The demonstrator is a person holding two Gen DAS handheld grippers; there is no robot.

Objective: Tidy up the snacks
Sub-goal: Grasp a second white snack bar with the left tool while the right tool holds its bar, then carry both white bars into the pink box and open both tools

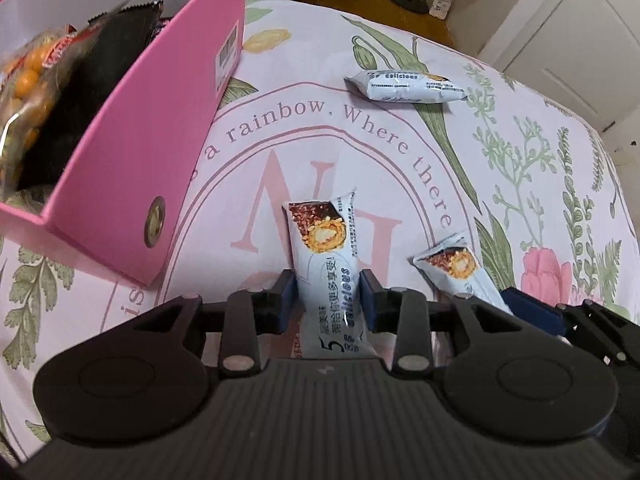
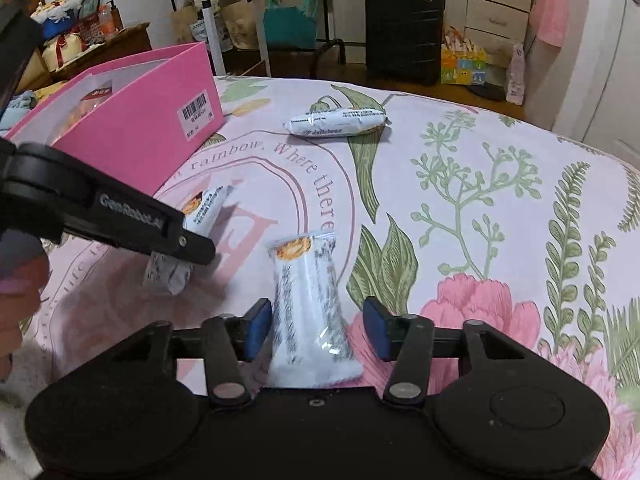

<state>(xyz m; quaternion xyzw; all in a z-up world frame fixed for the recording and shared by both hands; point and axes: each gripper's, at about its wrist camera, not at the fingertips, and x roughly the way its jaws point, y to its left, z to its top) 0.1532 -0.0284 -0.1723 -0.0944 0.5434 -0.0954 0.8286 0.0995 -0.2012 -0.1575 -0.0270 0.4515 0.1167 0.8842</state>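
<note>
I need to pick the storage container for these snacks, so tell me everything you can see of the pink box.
The pink box is rectangular with stiff, smooth card-like walls, pink outside and white inside, and stands open-topped with no lid in view. A white barcode sticker is on one outer wall, a round metal fitting on another. It sits upright on the floral cloth and already holds several packets, one with orange contents, one black. Neither gripper touches it.

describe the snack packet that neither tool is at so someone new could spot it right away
Start at the pink box on the floral tablecloth. Beyond its barcoded end, farther from the cameras than the other packets, a white cake-roll packet lies sideways on a printed green leaf. Unlike its two neighbours, it lies alone, with no tool around it.
</note>
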